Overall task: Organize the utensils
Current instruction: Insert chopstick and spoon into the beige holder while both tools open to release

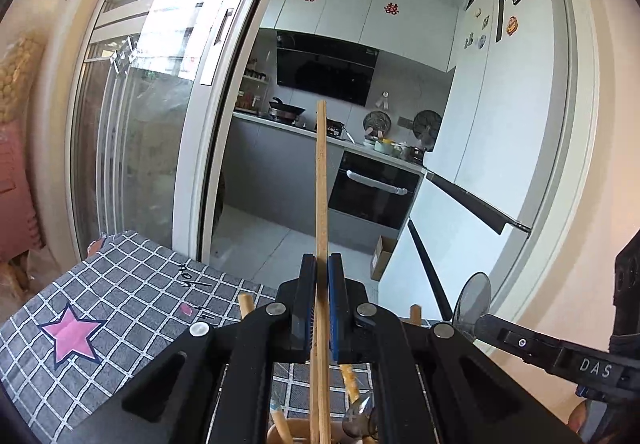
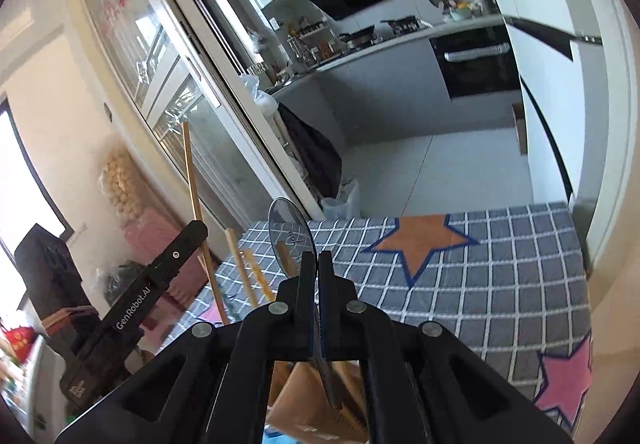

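Here, the left gripper [image 1: 322, 268] pinches a bamboo chopstick [image 1: 321, 172] between its blue pads; the stick stands nearly upright at the centre of the left wrist view, its top reaching up in front of the distant kitchen counter [image 1: 288, 126] and its lower end running down past the jaws to the bottom edge. The same stick shows at the left of the right wrist view [image 2: 191, 172], rising thin and tilted above the left tool's black arm.

The right gripper [image 2: 318, 264] has its jaws pressed together on the handle of a clear grey plastic spoon [image 2: 289, 230]; the bowl stands up just above the fingertips at mid-frame, and the dark handle runs down between the pads. In the left wrist view that spoon [image 1: 474, 300] appears at the lower right, held by the other tool.

Below both grippers, at the bottom of each view, more wooden sticks [image 2: 244, 268] lean up out of a wooden holder [image 2: 308, 400], whose shape is mostly hidden by the tools.

Underneath lies a grey checked tablecloth [image 2: 500, 284] with an orange star [image 2: 420, 240] and a pink star [image 1: 72, 334]. Beyond it are a glass sliding door [image 1: 160, 104], a black oven [image 1: 372, 192] and a white fridge [image 1: 500, 104] at the right.
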Action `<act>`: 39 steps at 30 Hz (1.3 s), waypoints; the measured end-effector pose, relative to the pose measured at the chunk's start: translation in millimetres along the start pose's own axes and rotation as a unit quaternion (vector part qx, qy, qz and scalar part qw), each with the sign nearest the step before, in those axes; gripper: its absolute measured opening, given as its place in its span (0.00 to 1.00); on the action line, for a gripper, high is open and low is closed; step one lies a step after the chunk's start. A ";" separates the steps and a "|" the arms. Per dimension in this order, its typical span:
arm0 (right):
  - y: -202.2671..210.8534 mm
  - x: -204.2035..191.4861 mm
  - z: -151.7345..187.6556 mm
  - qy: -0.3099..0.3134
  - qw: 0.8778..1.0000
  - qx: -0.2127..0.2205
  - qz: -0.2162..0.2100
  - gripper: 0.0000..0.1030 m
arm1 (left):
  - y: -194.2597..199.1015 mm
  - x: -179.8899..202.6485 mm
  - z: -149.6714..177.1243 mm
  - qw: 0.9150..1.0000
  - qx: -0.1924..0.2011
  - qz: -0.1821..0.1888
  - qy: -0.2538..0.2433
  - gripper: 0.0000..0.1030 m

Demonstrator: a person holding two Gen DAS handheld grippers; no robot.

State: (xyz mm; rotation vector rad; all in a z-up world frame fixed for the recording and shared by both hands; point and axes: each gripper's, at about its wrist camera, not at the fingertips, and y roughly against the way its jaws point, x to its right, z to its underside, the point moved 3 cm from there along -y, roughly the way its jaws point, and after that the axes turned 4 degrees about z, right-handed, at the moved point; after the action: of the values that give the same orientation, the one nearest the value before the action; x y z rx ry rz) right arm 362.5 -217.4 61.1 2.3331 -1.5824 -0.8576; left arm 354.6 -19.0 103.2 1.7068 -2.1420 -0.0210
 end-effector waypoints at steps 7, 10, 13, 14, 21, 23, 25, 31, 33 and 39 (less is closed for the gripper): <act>0.0 -11.3 27.3 0.070 0.997 0.025 0.025 0.02 | 9.1 7.4 22.0 0.999 0.015 -0.014 -0.029 0.35; -0.3 -14.3 39.6 0.090 0.995 0.026 0.034 0.02 | 14.3 15.7 34.3 0.998 0.016 -0.019 -0.058 0.35; 0.3 -15.6 50.5 0.097 0.994 0.023 0.037 0.02 | 16.9 20.5 43.6 0.997 0.010 -0.022 -0.068 0.35; 0.5 -15.9 54.5 0.100 0.994 0.020 0.039 0.02 | 18.0 20.7 47.6 0.997 0.006 -0.022 -0.070 0.35; 2.5 -12.8 67.0 0.103 0.994 0.006 0.045 0.02 | 22.9 17.7 61.3 0.997 -0.019 -0.029 -0.071 0.35; 2.2 -12.6 68.6 0.104 0.994 0.001 0.046 0.02 | 24.2 14.9 64.8 0.997 -0.028 -0.030 -0.068 0.35; 0.9 -13.3 69.7 0.105 0.993 -0.005 0.047 0.02 | 26.0 12.9 67.5 0.997 -0.033 -0.033 -0.068 0.35; -2.9 -9.3 73.9 0.092 0.994 -0.023 0.049 0.02 | 26.4 9.3 71.0 0.996 -0.051 -0.037 -0.068 0.35; -4.1 -6.8 75.2 0.086 0.995 -0.027 0.050 0.02 | 26.3 8.6 71.8 0.995 -0.056 -0.038 -0.070 0.35; -4.6 -3.3 73.5 0.078 0.995 -0.037 0.054 0.02 | 28.7 6.8 70.0 0.995 -0.063 -0.041 -0.067 0.35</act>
State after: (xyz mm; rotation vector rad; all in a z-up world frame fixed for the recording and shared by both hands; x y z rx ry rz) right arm 324.1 -201.1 0.3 2.1831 -1.5673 -0.6794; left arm 304.5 -34.3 48.1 1.7623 -2.1134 -0.2963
